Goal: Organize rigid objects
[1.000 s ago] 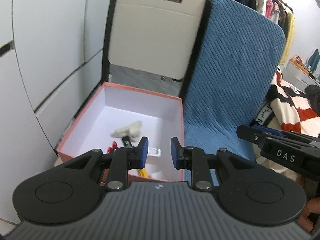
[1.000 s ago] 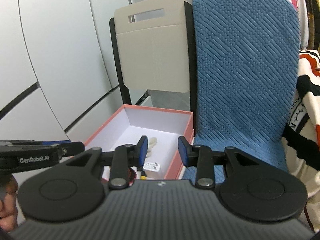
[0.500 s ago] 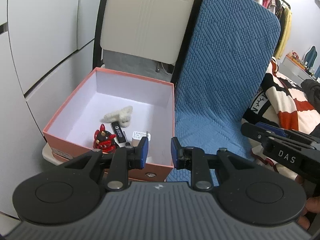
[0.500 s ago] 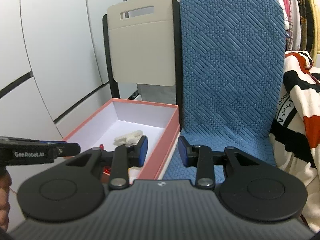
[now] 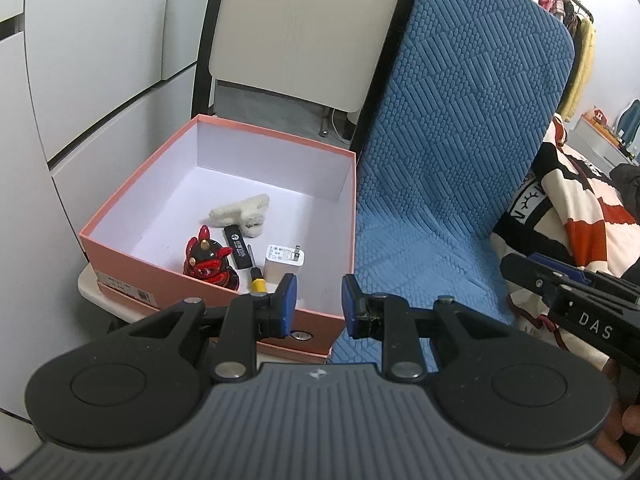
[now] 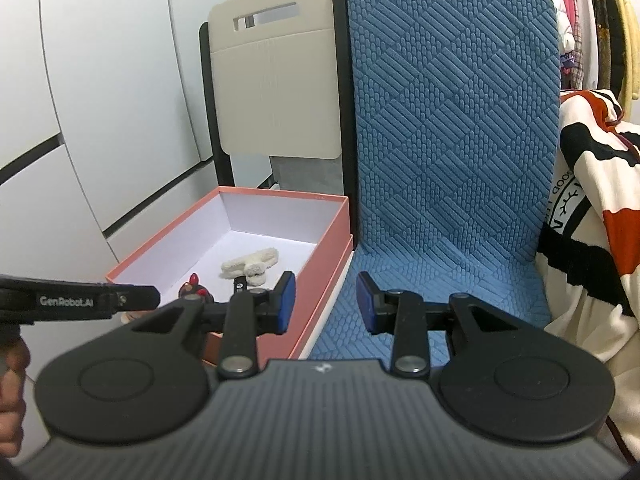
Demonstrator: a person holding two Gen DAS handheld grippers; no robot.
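Observation:
An open pink box with a white inside stands left of a blue cushion. In it lie a red figurine, a black stick, a white charger, a yellow-handled screwdriver and a cream fluffy toy. My left gripper is open and empty above the box's near right corner. My right gripper is open and empty over the line between the box and the cushion. The toy and figurine show there too.
A beige folding chair stands behind the box against white cabinet doors. A cream, black and orange blanket lies right of the cushion. Clothes hang on a rack at the far right.
Both grippers have pulled back and risen, so the box's contents come into fuller view. The jaws stay open and empty.

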